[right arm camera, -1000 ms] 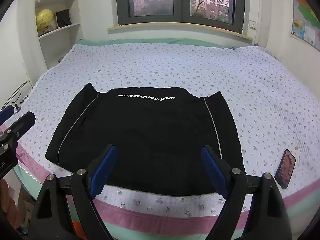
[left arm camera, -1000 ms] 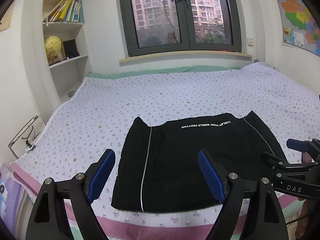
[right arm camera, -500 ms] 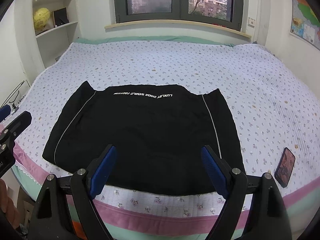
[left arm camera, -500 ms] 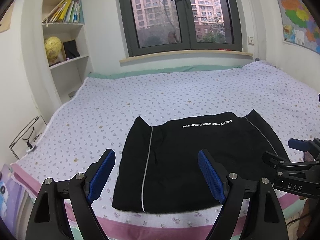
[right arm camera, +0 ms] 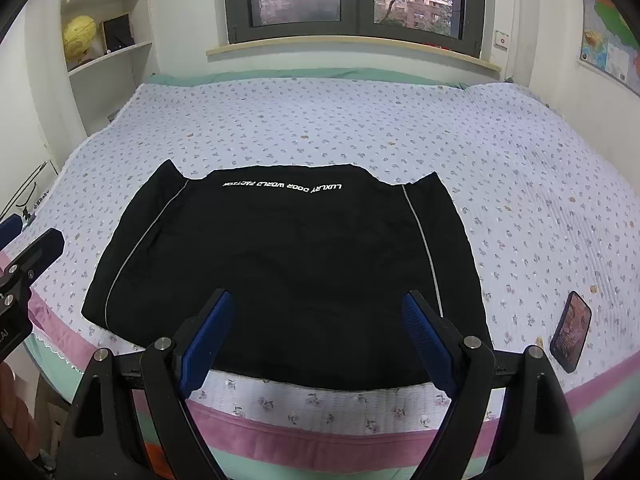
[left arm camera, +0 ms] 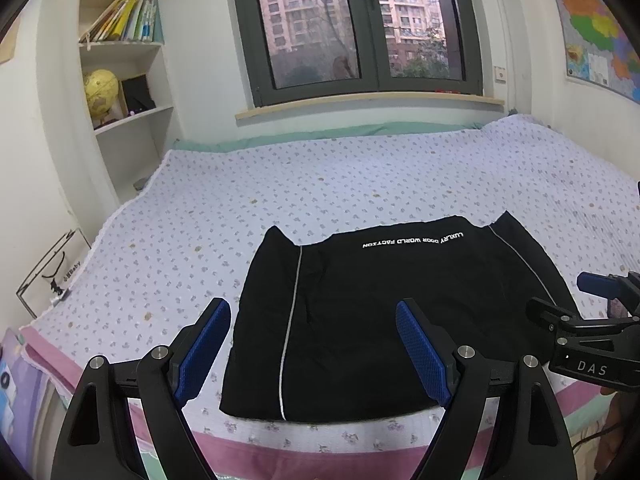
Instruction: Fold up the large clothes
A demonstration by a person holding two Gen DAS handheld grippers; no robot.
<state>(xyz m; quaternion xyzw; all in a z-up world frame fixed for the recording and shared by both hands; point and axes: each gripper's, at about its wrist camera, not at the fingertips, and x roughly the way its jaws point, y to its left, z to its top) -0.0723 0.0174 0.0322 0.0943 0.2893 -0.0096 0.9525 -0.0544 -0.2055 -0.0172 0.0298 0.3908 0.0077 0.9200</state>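
Both of our grippers have drawn back a little from the bed since a second ago, so the garment (left arm camera: 384,320) sits slightly farther off in each wrist view; nothing on the bed has shifted. We hold the left gripper (left arm camera: 312,344) above the near edge of the bed (left arm camera: 360,184), its blue-padded fingers (left arm camera: 420,356) spread wide with nothing between them. Our right gripper (right arm camera: 316,336) hovers the same way, fingers (right arm camera: 428,344) wide apart and empty, and it also shows at the right edge of the left view.

The garment is black, lying flat near the bed's near edge, already folded into a broad rectangle with both sides turned in. White lettering (right arm camera: 282,186) runs along its far edge, and a thin pale stripe (right arm camera: 424,248) runs down each side. It touches neither gripper.

A phone (right arm camera: 570,332) lies on the bedspread just right of the garment, near the bed's edge. Beyond the bed stand a window (left arm camera: 360,28), a bookshelf (left arm camera: 128,80) with a yellow globe (left arm camera: 100,92) on the left, and a map (left arm camera: 596,32) on the right wall.
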